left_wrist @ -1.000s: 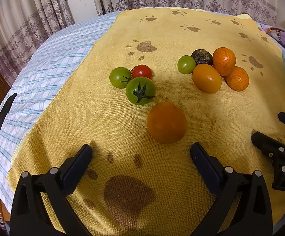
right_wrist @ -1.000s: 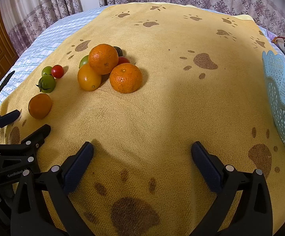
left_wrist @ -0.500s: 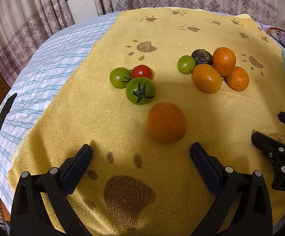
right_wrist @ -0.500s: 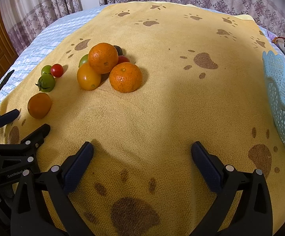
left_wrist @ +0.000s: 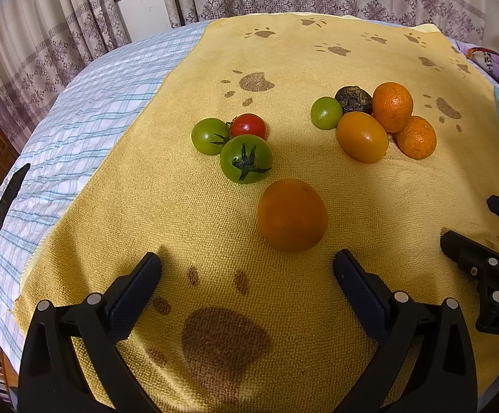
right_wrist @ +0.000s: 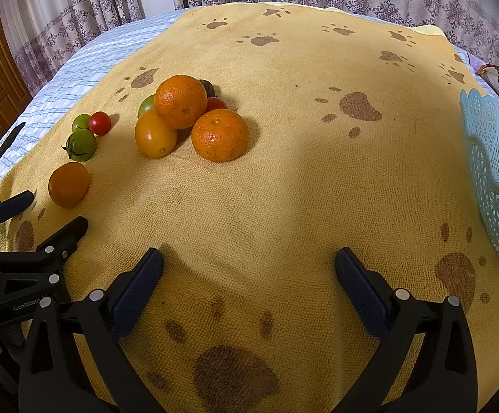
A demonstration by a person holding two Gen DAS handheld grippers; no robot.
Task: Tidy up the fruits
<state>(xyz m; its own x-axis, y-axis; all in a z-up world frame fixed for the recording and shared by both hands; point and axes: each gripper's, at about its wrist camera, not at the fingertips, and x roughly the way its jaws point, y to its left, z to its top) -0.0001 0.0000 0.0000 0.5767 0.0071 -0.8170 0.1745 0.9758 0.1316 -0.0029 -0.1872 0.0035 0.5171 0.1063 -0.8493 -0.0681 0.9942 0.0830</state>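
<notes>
An orange tomato [left_wrist: 292, 215] lies on the yellow paw-print towel [left_wrist: 215, 223] just ahead of my open, empty left gripper [left_wrist: 247, 272]. Behind it sit a large green tomato [left_wrist: 246, 163], a smaller green one [left_wrist: 209, 136] and a red cherry tomato [left_wrist: 248, 125]. To the right is a pile: a yellow-orange tomato [left_wrist: 362, 136], two mandarins [left_wrist: 392, 106], a green tomato [left_wrist: 326, 113] and a dark fruit [left_wrist: 352, 99]. My right gripper [right_wrist: 249, 272] is open and empty over bare towel, the pile [right_wrist: 180, 101] far ahead to its left.
A light blue lattice basket [right_wrist: 497, 172] stands at the right edge of the towel. A black remote-like object [left_wrist: 6, 201] lies on the plaid sheet at the left. Curtains hang behind the bed. The other gripper [right_wrist: 25, 258] shows at the left of the right wrist view.
</notes>
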